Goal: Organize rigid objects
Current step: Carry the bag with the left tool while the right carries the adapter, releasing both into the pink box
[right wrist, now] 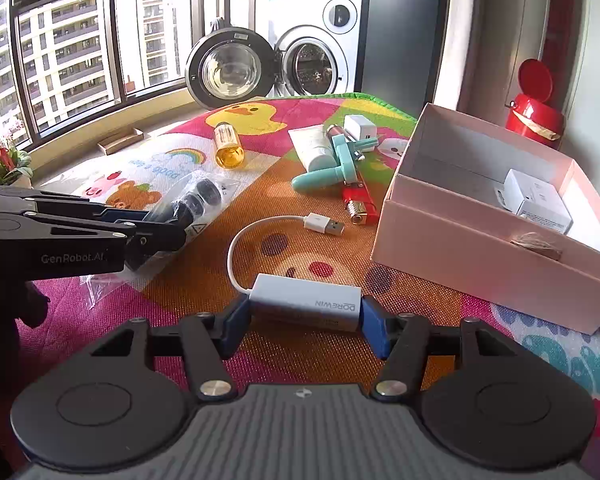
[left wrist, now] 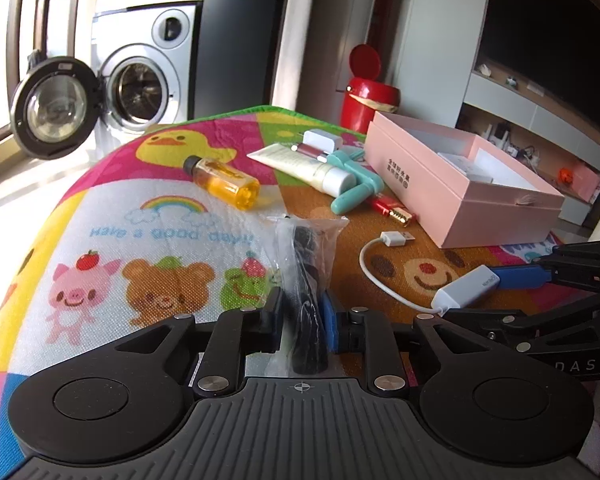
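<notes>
My left gripper (left wrist: 303,320) is shut on a black object in a clear plastic bag (left wrist: 306,280); the bag also shows in the right wrist view (right wrist: 196,204), as does the left gripper (right wrist: 160,226). My right gripper (right wrist: 305,320) is shut on a white USB adapter (right wrist: 304,300) with a short white cable (right wrist: 260,226); the adapter also shows in the left wrist view (left wrist: 466,286). An open pink box (right wrist: 476,236) (left wrist: 460,188) stands to the right and holds white boxes (right wrist: 536,200).
On the cartoon play mat (left wrist: 140,248) lie an orange bottle (left wrist: 224,182), a cream tube (left wrist: 300,164), a teal tool (left wrist: 356,184), a red lighter (right wrist: 358,200) and a white charger (right wrist: 360,128). A washing machine (right wrist: 316,52) and a red bin (right wrist: 536,108) stand behind.
</notes>
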Demonstrator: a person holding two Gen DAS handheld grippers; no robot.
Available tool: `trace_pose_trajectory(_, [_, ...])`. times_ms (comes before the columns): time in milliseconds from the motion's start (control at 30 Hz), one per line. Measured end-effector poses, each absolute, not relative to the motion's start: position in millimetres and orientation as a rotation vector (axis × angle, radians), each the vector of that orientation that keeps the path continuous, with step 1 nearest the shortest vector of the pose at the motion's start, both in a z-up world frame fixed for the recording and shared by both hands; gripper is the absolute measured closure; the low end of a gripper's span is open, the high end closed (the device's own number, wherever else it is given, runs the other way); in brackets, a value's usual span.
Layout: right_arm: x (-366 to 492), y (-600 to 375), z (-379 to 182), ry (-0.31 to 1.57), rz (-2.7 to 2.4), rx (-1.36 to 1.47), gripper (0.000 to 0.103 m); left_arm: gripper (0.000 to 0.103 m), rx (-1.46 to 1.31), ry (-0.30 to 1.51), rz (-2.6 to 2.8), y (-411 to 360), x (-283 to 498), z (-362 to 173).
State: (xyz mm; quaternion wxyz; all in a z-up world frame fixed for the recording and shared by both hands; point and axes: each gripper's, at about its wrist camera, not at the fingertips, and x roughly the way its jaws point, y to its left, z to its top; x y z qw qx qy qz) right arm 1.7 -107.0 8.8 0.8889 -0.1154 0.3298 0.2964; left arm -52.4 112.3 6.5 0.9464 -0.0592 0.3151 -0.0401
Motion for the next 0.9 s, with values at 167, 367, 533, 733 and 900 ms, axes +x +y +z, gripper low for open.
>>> trace_pose_trajectory(167, [-25, -140, 33, 0.64, 0.618, -0.27, 0.044, 0.08, -0.04, 0.682, -0.241, 85, -77, 16])
trace_pose_trajectory(367, [-64, -197, 97, 0.464, 0.525, -0.272, 0.044, 0.08, 0.022, 0.581, -0.391, 55, -103, 62])
trace_pose_trajectory(533, [-69, -225, 155, 0.252, 0.404, -0.256, 0.045, 0.08, 0.066, 0.373, -0.411, 34, -71, 129])
trace_pose_trajectory(733, [-34, -233, 194, 0.16, 0.322, -0.238, 0.044, 0.076, -0.103, 0.361, -0.385, 15, 35, 167])
trace_pose_trajectory(900, [14, -237, 206, 0.199, 0.293, -0.152, 0.044, 0.076, -0.15, 0.394, -0.288, 25, 67, 142])
